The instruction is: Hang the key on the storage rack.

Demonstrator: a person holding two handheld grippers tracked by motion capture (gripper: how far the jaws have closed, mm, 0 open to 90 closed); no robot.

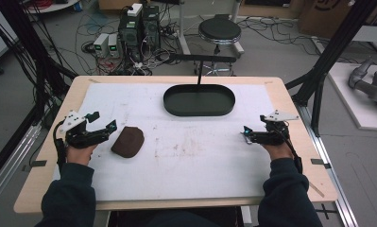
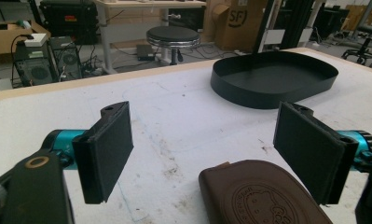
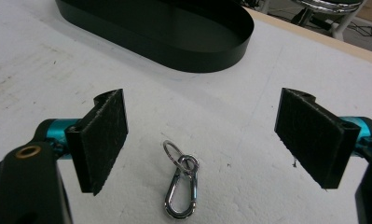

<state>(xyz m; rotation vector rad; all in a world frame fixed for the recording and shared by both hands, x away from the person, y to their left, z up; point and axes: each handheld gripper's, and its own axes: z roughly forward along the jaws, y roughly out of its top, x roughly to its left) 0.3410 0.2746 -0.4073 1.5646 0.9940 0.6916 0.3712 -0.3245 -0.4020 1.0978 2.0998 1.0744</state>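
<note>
Carabiner point(image 3: 180, 191) between wide-open right gripper point(image 3: 204, 140) pads, untouched

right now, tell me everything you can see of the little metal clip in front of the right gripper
The carabiner clip is small, shiny and silver, seemingly metal: an elongated snap hook with a split key ring linked to its top through a small eye. It lies flat on the white table cover, ring end toward the black tray. It sits between the open jaws of the right gripper, which do not touch it.
</note>
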